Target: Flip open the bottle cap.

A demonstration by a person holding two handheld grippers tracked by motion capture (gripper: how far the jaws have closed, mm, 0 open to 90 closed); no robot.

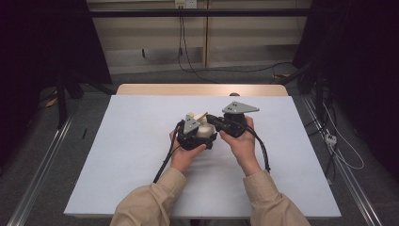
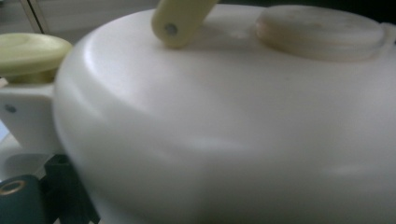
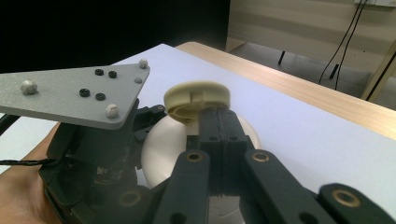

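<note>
Right now you have both grippers meeting at the middle of the white-covered table [image 1: 141,155], either side of a rounded white plastic container [image 1: 205,129] that sits between your hands. In the right gripper view, your right gripper [image 3: 219,122] has its two black jaws pressed flat together, with no gap between them, and their tips sit right under a pale yellow round cap [image 3: 198,99] on top of the container [image 3: 156,149]; whether a thin tab is pinched between them, you cannot tell from here. From above, that gripper [image 1: 217,121] reaches in from the right, its grey three-cornered plate [image 1: 240,108] tilted up over your right hand [image 1: 241,139].

Your left gripper [image 1: 190,134] is pushed hard against the container's near-left side. In the left gripper view the white wall [image 2: 233,140] bulges across almost everything, with a yellow knob [image 2: 28,53] at the left, a pale yellow strip with a rivet [image 2: 180,21] above, and a flat round lid [image 2: 322,30] at the upper right. The jaw tips are hidden against it, so how wide that gripper stands cannot be told.
</note>
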